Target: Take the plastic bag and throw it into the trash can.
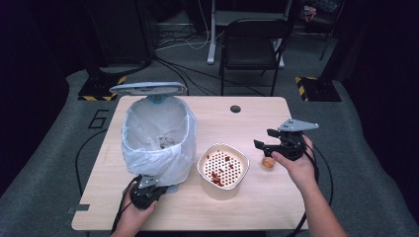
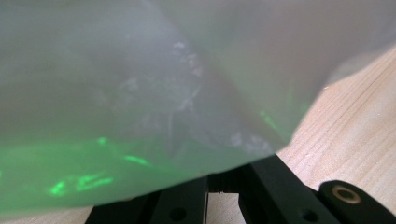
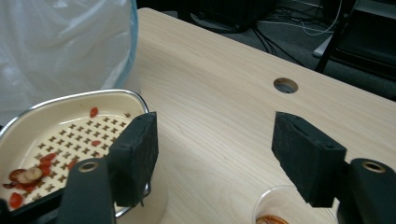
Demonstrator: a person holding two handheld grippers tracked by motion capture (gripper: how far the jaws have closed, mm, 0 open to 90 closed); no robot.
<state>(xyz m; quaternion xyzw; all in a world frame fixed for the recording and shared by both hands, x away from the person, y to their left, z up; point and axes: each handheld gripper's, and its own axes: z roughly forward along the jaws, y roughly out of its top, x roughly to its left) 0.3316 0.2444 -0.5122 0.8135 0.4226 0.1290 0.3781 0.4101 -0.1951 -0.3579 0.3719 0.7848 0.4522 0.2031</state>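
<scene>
table (image 1: 257, 197) wood | strainer bowl (image 1: 223, 170) cream, perforated, red scraps inside

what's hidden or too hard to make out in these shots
- Left gripper, high view: its jaw tips sit under the bin bag, so a grip is not visible.
- Left gripper view: the bag is blurred and close; the bin's contents are unreadable.
- Small cup, right gripper view: cut off by the bottom edge.
- Red bits in the strainer tray: too small to identify.

A blurred plastic bag (image 2: 140, 93) hides the left gripper's (image 2: 219, 184) jaw tips. Below the right jaws, the picture's edge cuts a small cup (image 3: 280, 217).
</scene>
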